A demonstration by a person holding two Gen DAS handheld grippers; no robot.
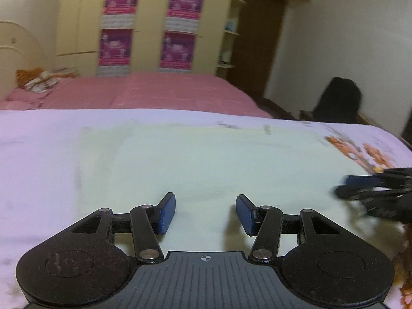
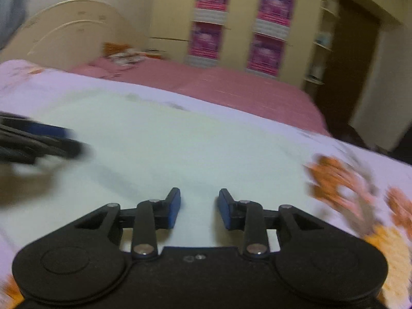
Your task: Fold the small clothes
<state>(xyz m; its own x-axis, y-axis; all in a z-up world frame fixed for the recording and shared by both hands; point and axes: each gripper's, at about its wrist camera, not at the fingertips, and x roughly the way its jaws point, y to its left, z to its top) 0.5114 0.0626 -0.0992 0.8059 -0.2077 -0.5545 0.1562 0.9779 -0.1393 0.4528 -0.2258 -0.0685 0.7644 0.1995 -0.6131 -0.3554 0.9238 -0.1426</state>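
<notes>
Left gripper (image 1: 206, 212) and right gripper (image 2: 198, 208) gape empty over flat pale garment (image 1: 206, 159); next, probably pinch an edge.

Left tongs (image 1: 206, 213) agape over pale cloth (image 1: 195, 159); right tongs (image 1: 345, 188) alongside.

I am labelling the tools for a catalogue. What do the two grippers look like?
Both are matte black, with two round lobes, silver rivets on linkage bars, and blue-padded fingers. The left gripper has a ribbed grey plate with a crosshair mark; the right gripper has a plain black plate with small screws.
</notes>
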